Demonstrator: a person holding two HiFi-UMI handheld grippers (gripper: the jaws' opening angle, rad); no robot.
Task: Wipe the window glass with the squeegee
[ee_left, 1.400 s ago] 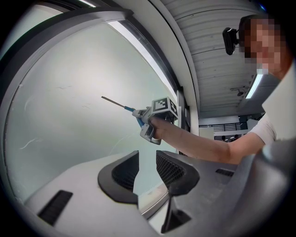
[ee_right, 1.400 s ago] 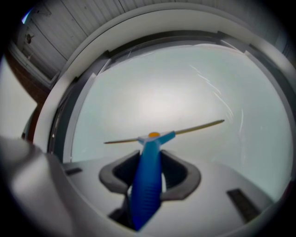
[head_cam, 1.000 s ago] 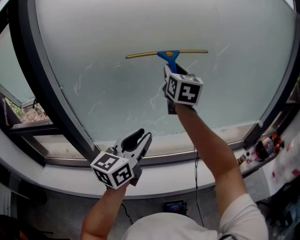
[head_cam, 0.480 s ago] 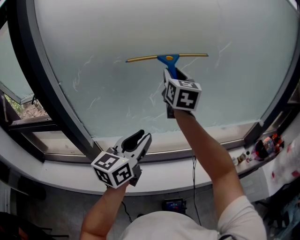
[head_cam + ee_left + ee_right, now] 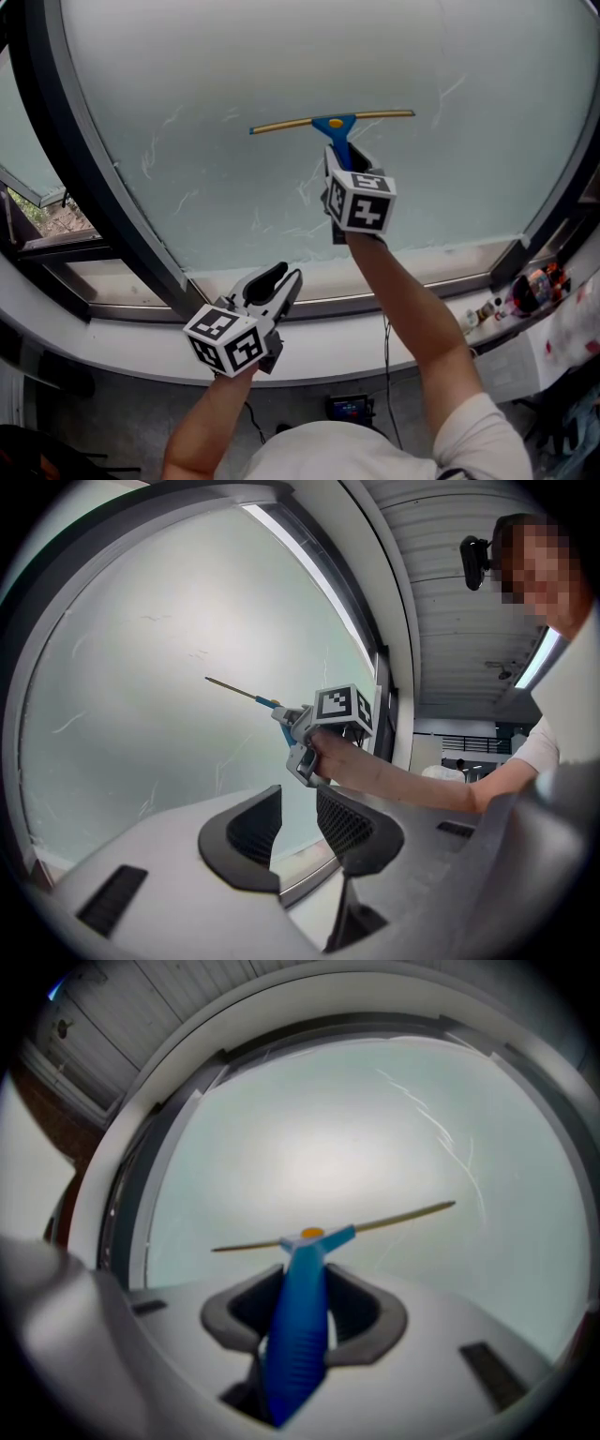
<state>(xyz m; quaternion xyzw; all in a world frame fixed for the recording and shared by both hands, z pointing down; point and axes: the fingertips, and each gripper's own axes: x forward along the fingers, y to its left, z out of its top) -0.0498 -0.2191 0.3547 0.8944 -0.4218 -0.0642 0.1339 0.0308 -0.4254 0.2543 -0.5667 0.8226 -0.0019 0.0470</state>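
Head view shows the right gripper [image 5: 341,157] clamped on the blue handle of the squeegee [image 5: 333,123], whose blade lies level against the window glass [image 5: 216,66] near its middle. Left gripper [image 5: 275,279] hangs by the glass's bottom edge, jaws apart and empty.
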